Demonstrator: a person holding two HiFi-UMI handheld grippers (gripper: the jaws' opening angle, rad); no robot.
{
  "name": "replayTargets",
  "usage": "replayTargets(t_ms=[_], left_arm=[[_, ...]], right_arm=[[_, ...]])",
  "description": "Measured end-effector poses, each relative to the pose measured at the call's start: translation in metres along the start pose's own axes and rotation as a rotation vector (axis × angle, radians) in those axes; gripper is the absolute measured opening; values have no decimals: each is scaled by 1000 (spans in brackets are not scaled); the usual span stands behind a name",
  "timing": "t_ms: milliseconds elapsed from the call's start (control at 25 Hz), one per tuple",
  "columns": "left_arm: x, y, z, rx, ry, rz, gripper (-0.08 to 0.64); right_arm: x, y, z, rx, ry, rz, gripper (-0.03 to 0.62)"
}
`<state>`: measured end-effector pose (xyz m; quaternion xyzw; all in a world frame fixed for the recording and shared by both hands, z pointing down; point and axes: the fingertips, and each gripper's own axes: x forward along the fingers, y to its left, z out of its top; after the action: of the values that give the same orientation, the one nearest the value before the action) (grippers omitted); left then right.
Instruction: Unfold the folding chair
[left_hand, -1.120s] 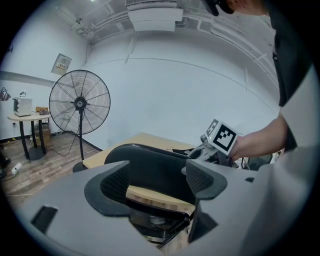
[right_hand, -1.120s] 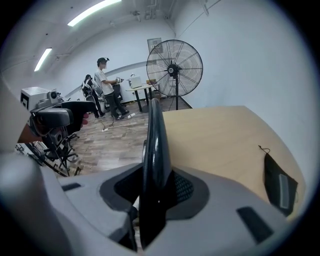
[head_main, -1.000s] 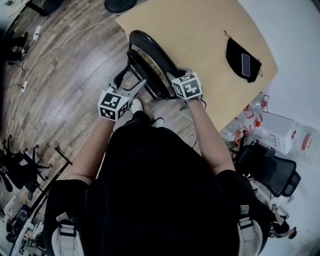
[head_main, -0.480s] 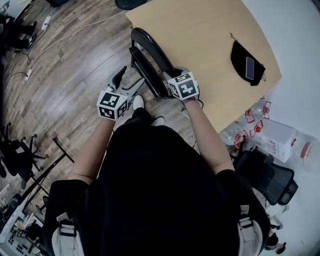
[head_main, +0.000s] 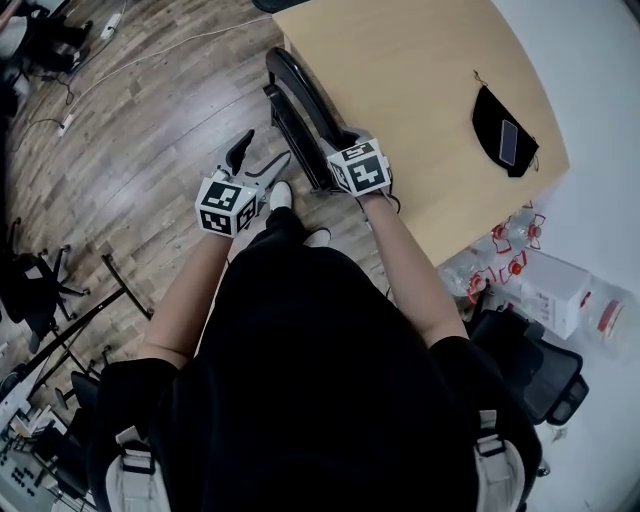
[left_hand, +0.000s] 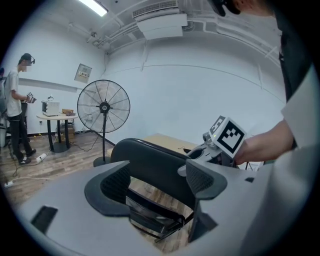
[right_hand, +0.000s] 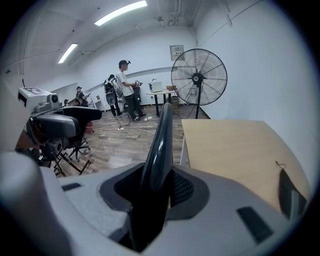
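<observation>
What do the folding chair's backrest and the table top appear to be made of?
Folding chair backrest: likely moulded black plastic, glossy, with light glinting along its smooth edge. Table top: probably pale wood-look laminate, matte, with a uniform tan surface.

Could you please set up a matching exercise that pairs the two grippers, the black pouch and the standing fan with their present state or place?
Things:
1. left gripper
2. right gripper
3. black pouch
4. standing fan

States or places:
A. lying on the wooden table
B. shut on the backrest of the folding chair
C. upright on the floor
D. open, holding nothing

Pairs: 1-D, 2-B, 3-A, 4-C.
</observation>
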<state>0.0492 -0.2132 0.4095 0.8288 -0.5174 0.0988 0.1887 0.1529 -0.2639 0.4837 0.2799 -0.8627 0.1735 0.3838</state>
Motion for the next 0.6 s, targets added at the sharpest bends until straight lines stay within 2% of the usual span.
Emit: replayTargets(t_ms=[240,400,600], left_arm=[[-12,16,-23,-85,-3,90,341],[-3,33,-51,-148,39,156,341],[11,60,-81,-256,98,194,341]], right_arm=[[3,18,2,-7,-27,20,126],[3,29,3,-4,-46,31,126],[12,51,7,-9,-40,34,126]])
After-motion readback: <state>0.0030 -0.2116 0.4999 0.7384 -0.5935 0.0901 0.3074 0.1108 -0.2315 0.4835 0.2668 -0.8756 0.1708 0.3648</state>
